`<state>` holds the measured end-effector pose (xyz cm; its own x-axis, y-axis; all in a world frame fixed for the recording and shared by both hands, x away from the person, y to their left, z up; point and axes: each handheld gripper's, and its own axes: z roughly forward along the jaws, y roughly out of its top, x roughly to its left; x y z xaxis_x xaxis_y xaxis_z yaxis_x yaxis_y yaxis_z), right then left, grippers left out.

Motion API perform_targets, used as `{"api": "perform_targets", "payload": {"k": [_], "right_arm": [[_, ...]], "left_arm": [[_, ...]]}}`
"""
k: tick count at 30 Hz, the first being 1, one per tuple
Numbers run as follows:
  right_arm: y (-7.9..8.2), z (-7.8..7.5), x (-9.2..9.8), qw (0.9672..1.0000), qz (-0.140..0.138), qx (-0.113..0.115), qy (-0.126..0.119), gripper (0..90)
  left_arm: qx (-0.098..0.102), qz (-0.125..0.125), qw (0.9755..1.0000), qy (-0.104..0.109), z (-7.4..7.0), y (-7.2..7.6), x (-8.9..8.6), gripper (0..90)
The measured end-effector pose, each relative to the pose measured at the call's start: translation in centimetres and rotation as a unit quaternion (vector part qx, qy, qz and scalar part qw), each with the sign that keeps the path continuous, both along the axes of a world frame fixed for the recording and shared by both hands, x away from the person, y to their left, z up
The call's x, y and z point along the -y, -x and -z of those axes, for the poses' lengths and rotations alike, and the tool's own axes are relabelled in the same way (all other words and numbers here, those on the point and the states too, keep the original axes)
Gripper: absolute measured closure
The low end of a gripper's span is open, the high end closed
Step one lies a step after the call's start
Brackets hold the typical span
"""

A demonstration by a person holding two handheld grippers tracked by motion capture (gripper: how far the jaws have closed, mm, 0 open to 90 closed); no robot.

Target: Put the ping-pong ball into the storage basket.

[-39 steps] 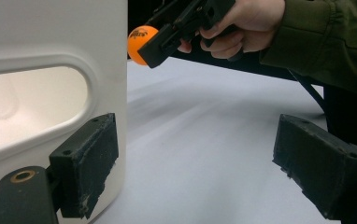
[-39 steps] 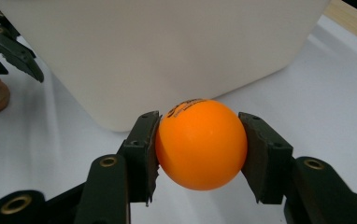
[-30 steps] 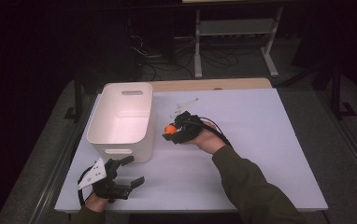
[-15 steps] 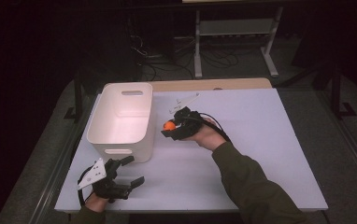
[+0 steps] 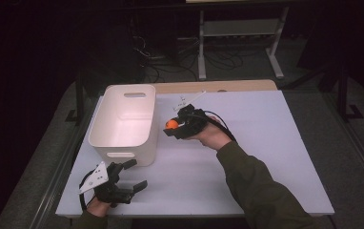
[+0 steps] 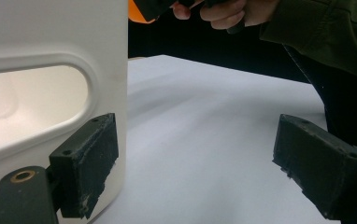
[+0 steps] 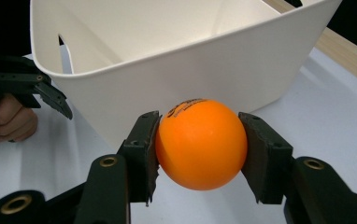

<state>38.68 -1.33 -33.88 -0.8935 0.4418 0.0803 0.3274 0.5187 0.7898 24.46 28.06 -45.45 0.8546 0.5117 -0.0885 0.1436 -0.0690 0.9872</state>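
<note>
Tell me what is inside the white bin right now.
The white bin looks empty: in the high view its floor and inner walls are bare. The near inner wall is hidden by the rim. The orange ball is outside it, clamped in the right gripper.

You work in a darkened lab: a white-topped counter (image 5: 266,143) under a spotlight, loose cables (image 5: 170,59) on the floor behind, a metal equipment stand (image 5: 239,33) beyond.

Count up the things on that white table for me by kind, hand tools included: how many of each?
Orange ball: 1
White bin: 1
Grippers: 2, left gripper and right gripper
Total: 4
</note>
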Motion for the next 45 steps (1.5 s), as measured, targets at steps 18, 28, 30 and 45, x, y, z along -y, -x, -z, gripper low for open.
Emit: {"api": "perform_targets", "payload": {"k": [18,28,30,45], "right_arm": [[-0.2,-2.0,-0.8,0.9999,-0.012,0.007,-0.009,49.5],[-0.4,-3.5,-1.5,0.9995,-0.023,0.015,-0.018,49.4],[-0.4,-3.9,-1.8,0.9995,-0.022,0.016,-0.019,49.4],[-0.3,-4.7,-3.9,0.9987,-0.042,0.019,-0.021,49.4]], "left_arm": [[-0.001,0.000,1.0000,-0.001,0.0,-0.1,-0.1,13.7],[-0.004,0.001,1.0000,-0.001,0.0,-0.1,0.0,13.7],[-0.001,0.001,1.0000,0.002,0.0,-0.1,-0.1,13.7],[-0.002,0.001,1.0000,-0.003,0.0,-0.1,0.0,13.7]]}}
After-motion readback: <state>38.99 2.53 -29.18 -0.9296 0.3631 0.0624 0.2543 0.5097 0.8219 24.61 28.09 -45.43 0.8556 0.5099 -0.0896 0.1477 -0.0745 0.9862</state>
